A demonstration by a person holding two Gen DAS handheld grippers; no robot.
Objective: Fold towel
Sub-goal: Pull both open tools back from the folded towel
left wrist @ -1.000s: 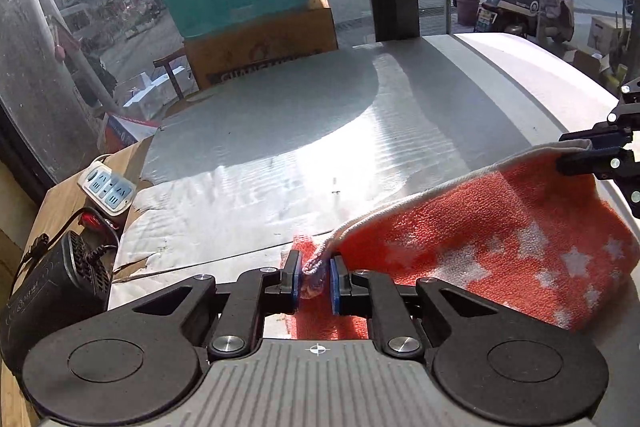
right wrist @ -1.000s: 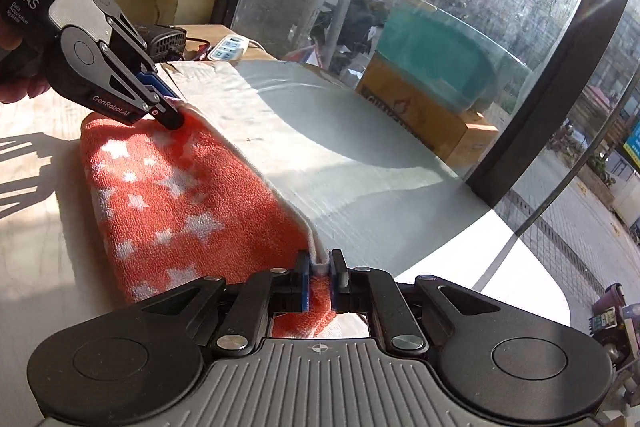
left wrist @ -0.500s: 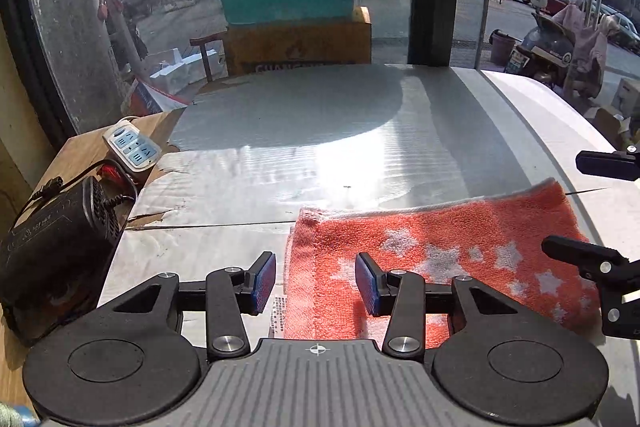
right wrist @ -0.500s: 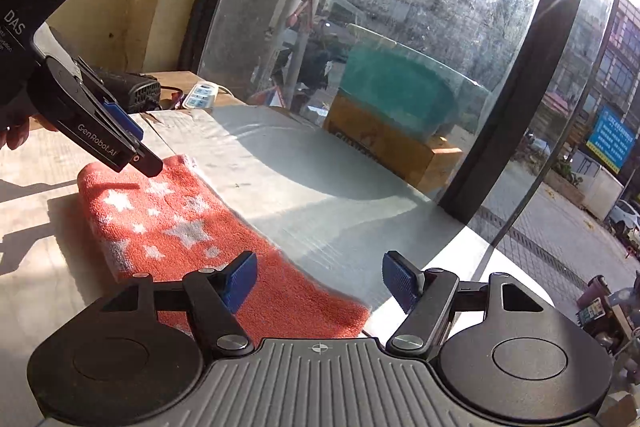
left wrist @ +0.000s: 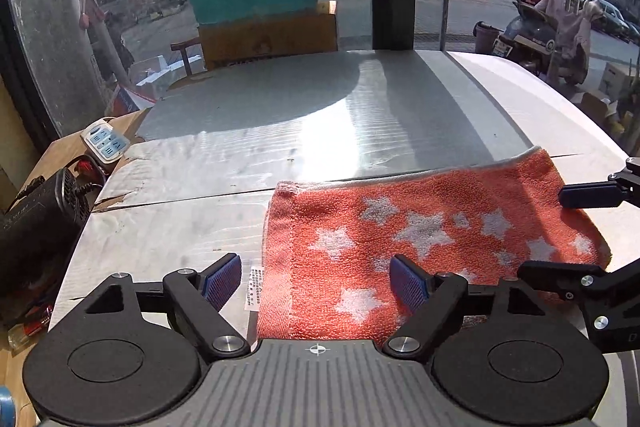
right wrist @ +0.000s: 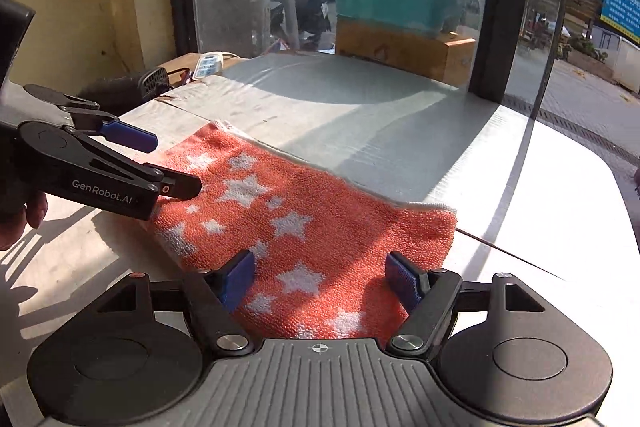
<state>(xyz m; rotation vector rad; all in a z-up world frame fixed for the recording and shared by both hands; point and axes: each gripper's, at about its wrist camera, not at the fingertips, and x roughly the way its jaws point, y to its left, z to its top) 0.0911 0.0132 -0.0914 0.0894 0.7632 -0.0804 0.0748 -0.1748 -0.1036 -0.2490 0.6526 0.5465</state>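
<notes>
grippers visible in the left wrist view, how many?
2. The left gripper sits at the bottom, jaws opening over the towel, not pinching it. The right gripper enters from the right edge, jaws opening at the towel's right end.

A pale table (left wrist: 360,131) carries a folded orange star-patterned towel (left wrist: 420,239) lying flat near its front edge.

Towel (left wrist: 420,239): orange-red terry with scattered white stars and a pale strip along one long edge. It lies flat on the white table, folded over on itself into a broad rectangle, nothing pinching it. In the left wrist view it spreads from centre toward 3 o'clock, pale edge on the 12 o'clock side and a stitched hem down the 9 o'clock end. In the right wrist view it (right wrist: 304,223) runs from 10 o'clock down to centre.
</notes>
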